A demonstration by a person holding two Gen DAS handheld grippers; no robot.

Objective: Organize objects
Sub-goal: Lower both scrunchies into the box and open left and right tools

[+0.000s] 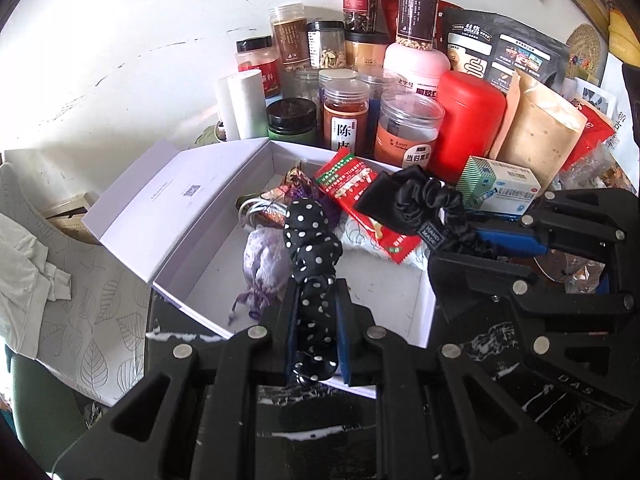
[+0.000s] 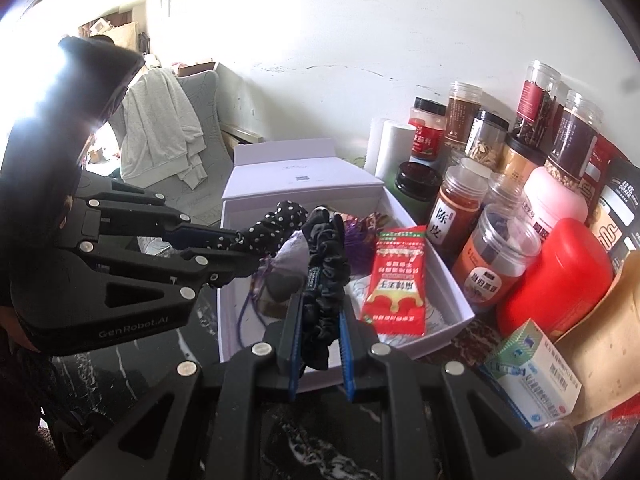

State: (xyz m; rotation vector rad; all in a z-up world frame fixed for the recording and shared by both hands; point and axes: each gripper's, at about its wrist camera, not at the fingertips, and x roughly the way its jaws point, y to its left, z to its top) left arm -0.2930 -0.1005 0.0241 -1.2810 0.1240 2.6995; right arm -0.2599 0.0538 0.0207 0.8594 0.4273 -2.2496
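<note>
A black fabric scrunchie with white polka dots (image 1: 310,248) is pinched between the blue-padded fingers of the left gripper (image 1: 316,320), which is closed on its near end; the loop rises from the jaws over the open white cardboard box (image 1: 424,304). In the right wrist view the same dotted scrunchie (image 2: 272,228) juts rightward from the left gripper (image 2: 240,250) above the box's near left part. Just right of it, a plain black satin scrunchie (image 2: 326,264) with a small dark label is clamped by the right gripper (image 2: 320,320), whose jaws press its ruffled folds from both sides; it too hangs over the box (image 2: 452,292). In the left wrist view this black scrunchie (image 1: 424,204) sits at the tips of the right gripper (image 1: 476,242), which enters from the right.

Inside the box lie a pale lilac drawstring pouch (image 1: 264,264) near the left, a red snack sachet with green trim (image 2: 396,280) toward the right, and a purple-and-gold foil wrapper (image 1: 298,184) at the far end. The box's hinged lid (image 1: 168,208) stands open on the left.

Beyond the box crowd clear plastic jars of dried goods (image 1: 408,128), a red plastic canister (image 1: 468,132) and a tan stand-up pouch (image 1: 544,128). A white-and-blue medicine carton (image 2: 532,376) lies right of the box on the dark marble tabletop (image 2: 132,364).
</note>
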